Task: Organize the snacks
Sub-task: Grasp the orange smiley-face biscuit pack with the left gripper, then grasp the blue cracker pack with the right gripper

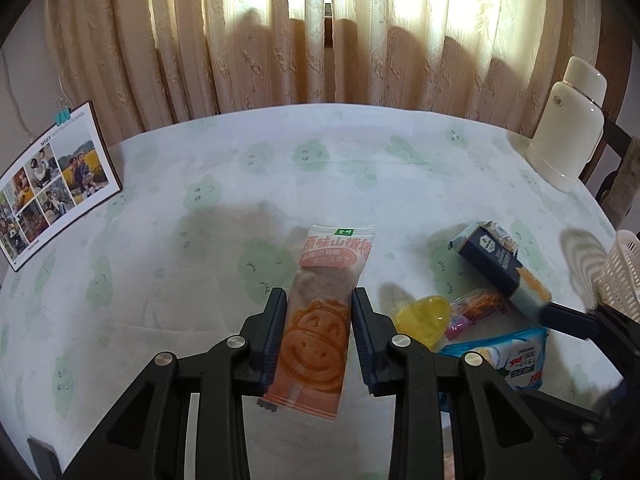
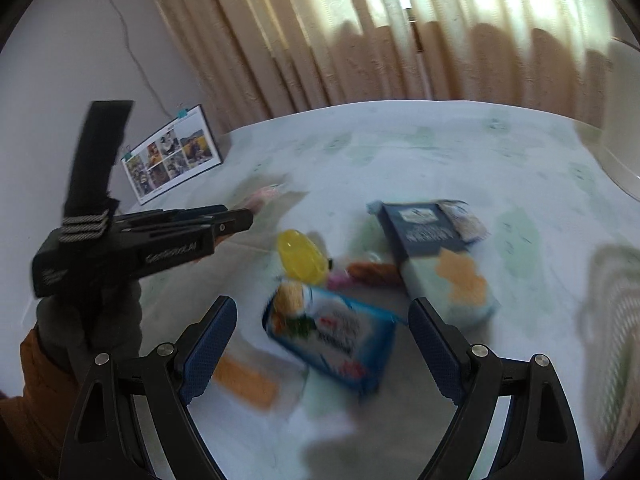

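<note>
The right gripper (image 2: 320, 328) stands wide open above a table in a pale cloth with green prints (image 2: 420, 152), and a blue snack bag (image 2: 336, 336) lies blurred between its blue pads without touching them. Beyond it sit a yellow jelly cup (image 2: 300, 256) and a dark blue carton (image 2: 432, 248). At left, a gloved hand (image 2: 92, 320) holds the left gripper (image 2: 244, 218), seen side-on. A photo collage card (image 2: 172, 156) leans against the wall before beige curtains (image 2: 360, 32).
</note>
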A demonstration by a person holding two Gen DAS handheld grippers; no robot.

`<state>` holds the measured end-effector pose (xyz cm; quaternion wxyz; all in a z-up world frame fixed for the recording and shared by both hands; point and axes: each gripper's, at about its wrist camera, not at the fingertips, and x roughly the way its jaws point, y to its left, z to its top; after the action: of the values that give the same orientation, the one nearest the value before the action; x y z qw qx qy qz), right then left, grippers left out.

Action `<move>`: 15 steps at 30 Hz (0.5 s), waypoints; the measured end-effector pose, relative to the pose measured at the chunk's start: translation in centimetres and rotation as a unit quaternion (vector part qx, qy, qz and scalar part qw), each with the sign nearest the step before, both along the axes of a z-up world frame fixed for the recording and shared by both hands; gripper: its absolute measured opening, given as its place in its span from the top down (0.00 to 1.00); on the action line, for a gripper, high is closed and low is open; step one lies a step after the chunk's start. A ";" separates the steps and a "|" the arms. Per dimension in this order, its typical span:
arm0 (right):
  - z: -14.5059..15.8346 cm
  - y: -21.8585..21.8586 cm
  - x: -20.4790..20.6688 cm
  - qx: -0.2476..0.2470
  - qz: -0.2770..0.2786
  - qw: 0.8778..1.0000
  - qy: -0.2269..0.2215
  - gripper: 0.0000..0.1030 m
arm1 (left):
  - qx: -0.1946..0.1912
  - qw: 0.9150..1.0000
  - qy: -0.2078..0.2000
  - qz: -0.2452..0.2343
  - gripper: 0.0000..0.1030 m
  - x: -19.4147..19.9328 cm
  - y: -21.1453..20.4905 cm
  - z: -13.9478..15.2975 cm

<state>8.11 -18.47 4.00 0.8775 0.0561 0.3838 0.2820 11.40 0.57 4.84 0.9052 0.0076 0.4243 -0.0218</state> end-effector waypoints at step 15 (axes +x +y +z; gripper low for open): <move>-2.9 1.4 -2.5 -0.048 0.072 0.996 0.032 0.15 | -0.002 1.000 0.003 0.005 0.71 -0.1 0.0 0.2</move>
<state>5.64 -17.05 1.14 0.8440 -0.0052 0.4276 0.3238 11.27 0.56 5.00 0.9041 0.0037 0.4269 -0.0179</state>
